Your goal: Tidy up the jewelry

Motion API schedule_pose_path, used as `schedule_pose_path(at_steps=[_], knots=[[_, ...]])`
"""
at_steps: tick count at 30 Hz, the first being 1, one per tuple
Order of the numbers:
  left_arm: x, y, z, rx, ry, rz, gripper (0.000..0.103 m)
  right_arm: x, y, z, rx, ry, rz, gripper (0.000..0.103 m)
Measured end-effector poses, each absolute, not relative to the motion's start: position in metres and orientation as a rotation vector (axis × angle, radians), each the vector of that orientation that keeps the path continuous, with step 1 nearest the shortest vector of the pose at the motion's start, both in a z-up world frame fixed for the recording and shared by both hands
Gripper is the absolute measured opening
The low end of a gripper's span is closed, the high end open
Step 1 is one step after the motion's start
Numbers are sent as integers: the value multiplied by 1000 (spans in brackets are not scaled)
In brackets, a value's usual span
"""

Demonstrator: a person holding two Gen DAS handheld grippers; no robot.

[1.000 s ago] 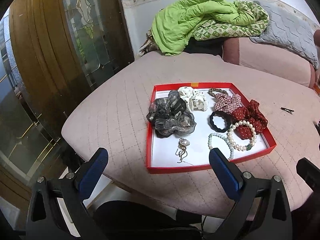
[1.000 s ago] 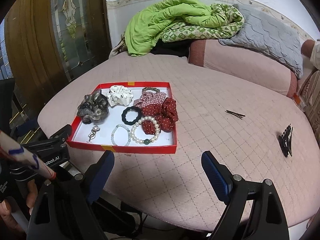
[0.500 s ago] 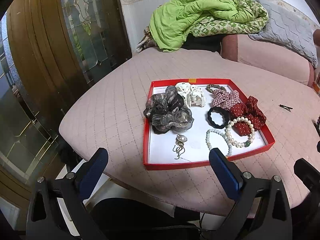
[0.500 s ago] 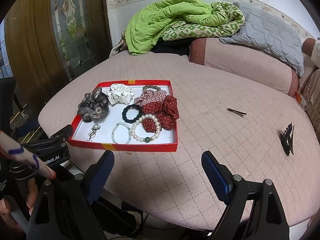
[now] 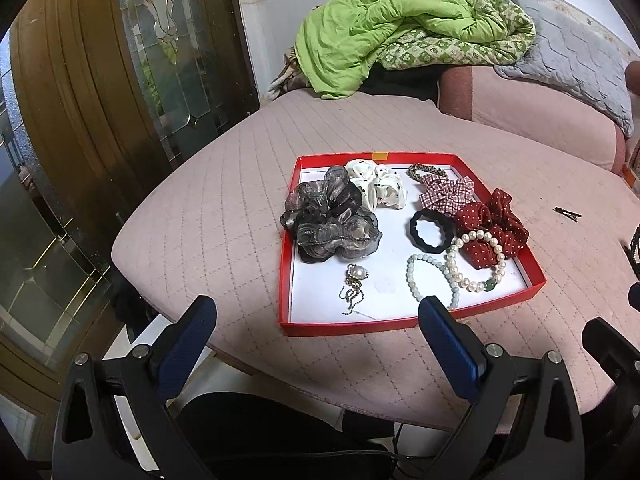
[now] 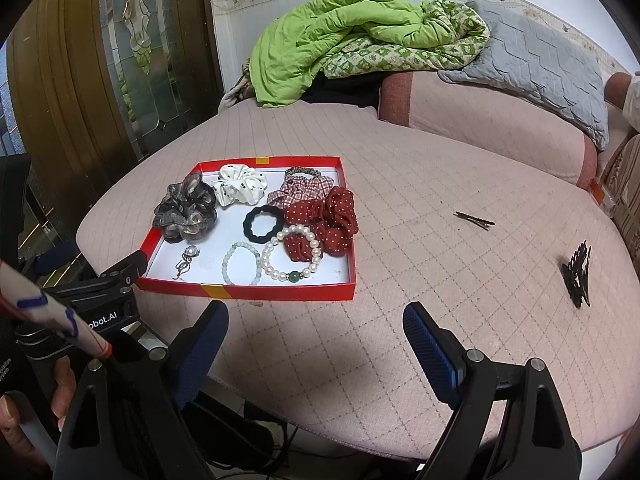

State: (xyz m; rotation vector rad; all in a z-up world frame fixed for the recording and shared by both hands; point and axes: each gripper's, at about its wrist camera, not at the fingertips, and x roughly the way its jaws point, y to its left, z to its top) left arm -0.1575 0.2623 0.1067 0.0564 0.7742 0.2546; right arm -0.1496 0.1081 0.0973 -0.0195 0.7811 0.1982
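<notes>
Left wrist view: the left gripper (image 5: 316, 320) hovers at the near edge of a pink quilted surface (image 5: 224, 232), fingers (image 5: 448, 340) wide apart and holding nothing. Just ahead sits a red tray (image 5: 285, 276) with a grey scrunchie (image 5: 332, 220), white scrunchie (image 5: 376, 188), red dotted scrunchie (image 5: 492, 224), black hair tie (image 5: 431, 232), pearl bracelet (image 5: 476, 260), pale bead bracelet (image 5: 424, 280) and brooch (image 5: 355, 280). Right wrist view: the right gripper (image 6: 316, 328) hangs over the surface beside the tray's near right corner, fingers (image 6: 428, 348) also spread and empty. Hairpins (image 6: 476, 221) and a black claw clip (image 6: 578, 274) lie loose on the surface, well right of the tray.
</notes>
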Motion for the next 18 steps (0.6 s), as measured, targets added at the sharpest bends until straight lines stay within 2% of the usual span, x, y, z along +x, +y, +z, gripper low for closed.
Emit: schedule_pose_path(at_steps=[18], knots=[[-157, 262, 103, 50, 786, 249, 100, -148, 107, 95, -15, 792, 198, 92]])
